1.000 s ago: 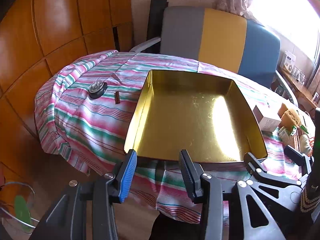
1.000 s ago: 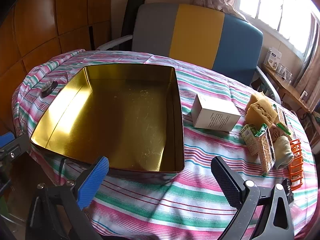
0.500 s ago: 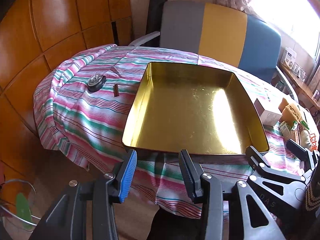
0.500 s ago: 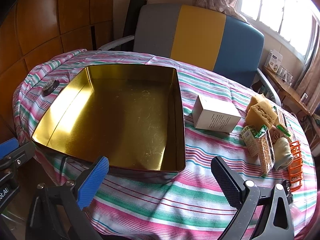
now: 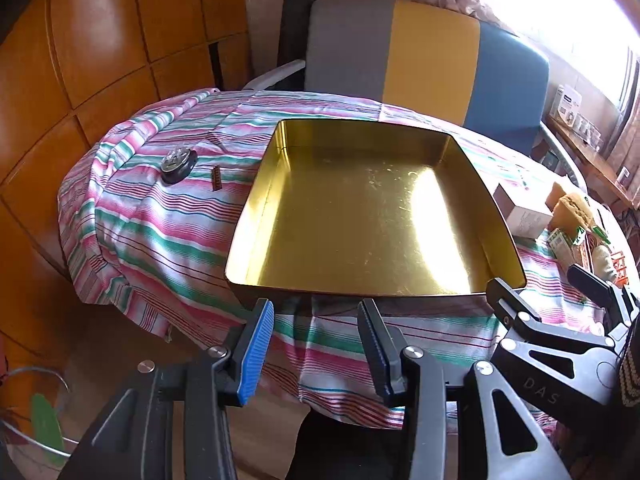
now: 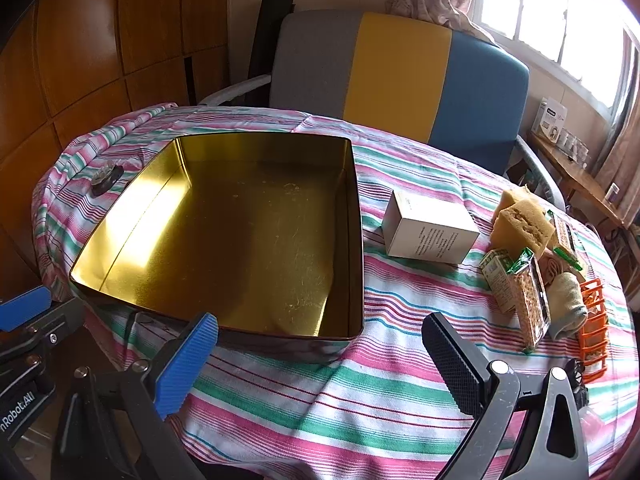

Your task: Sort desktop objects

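Left gripper: the left gripper [image 5: 314, 312] is nearest, low in front of the table edge. There is a small gap between its blue finger and its black finger. Nothing is in the gap.
Right gripper: the right gripper [image 6: 320, 324] hangs over the near edge of the table. Its fingers are spread wide and hold nothing.
Cloth: a striped cloth [image 5: 160, 232] in pink, green and white covers the round table and hangs over the side.
Tin: a big gold tin [image 6: 356, 240] sits flat on the cloth, just past both grippers. It is shiny inside and has nothing in it.
White box: a white box [image 6: 430, 236] lies on the cloth just to the right of the tin. It does not touch the tin.
Pile on the right: a green carton [image 6: 498, 280], a clear pack of crackers [image 6: 530, 300], a rolled cream cloth [image 6: 566, 308] and an orange plastic rack [image 6: 594, 328] sit close together near the right edge of the table.
Sponge: a yellow sponge [image 6: 520, 226] sits behind the pile, to the right of the white box.
Black round thing: a black round thing [image 5: 178, 164] with a shiny top lies on the cloth to the left of the tin, well apart from it.
Brown bit: a small brown piece [image 5: 216, 178] lies between the black round thing and the tin.
Chair: a chair [image 5: 420, 60] with a grey, yellow and blue back stands behind the table.
Wall: a brown wooden wall [image 5: 100, 40] is on the far left.
Window: a bright window [image 6: 560, 20] is on the far right.
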Demonstrator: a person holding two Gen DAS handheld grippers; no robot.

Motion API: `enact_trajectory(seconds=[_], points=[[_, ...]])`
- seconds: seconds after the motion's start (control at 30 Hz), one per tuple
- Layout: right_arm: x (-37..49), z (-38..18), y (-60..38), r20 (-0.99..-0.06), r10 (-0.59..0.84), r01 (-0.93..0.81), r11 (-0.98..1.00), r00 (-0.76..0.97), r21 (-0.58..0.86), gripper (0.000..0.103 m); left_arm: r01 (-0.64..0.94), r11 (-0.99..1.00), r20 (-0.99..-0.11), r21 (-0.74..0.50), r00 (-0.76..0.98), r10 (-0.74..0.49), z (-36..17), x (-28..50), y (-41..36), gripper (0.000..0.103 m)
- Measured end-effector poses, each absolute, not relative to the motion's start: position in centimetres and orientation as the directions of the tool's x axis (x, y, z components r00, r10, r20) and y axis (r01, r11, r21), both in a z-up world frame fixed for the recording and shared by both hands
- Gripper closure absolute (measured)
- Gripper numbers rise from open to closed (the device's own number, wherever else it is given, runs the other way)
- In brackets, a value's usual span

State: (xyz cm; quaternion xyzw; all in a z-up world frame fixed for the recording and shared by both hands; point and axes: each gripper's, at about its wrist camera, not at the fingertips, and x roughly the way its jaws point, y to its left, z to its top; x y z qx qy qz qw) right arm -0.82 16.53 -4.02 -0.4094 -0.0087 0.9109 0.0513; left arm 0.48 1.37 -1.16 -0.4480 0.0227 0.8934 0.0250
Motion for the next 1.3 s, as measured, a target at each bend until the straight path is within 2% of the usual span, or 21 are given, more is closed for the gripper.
enact_trajectory(seconds=[0.23,0.53,0.77,1.03,1.3], points=[[0.3,-3.7,18.7,-0.744,0.087,-0.109,-0.994,-0.663,-0.019,0.000,-0.060,-0.994,-0.763,0.091,-0.646,-0.031,1.2,1.5,2.3,0.059],[4.3,-4.2,27.1,-0.759,0.139,-0.286,-0.956,-0.636,0.064,0.000,-0.111,-0.986,-0.718,0.125,-0.696,-0.013,4.2,2.5,3.7,0.058],[6.7,-5.3,33.0,-0.770,0.160,-0.401,-0.906,-0.618,0.134,0.000,-0.127,-0.977,-0.706,0.170,-0.707,-0.031,4.3,3.0,5.3,0.058],[6.0,-7.7,35.6,-0.803,0.182,-0.453,-0.884,-0.568,0.120,0.000,-0.139,-0.971,-0.712,0.195,-0.701,-0.043,3.9,3.0,6.4,0.058],[4.7,-10.0,35.6,-0.842,0.101,-0.443,-0.880,-0.530,0.173,0.000,-0.148,-0.969,-0.727,0.199,-0.685,-0.044,3.3,2.6,6.6,0.058]])
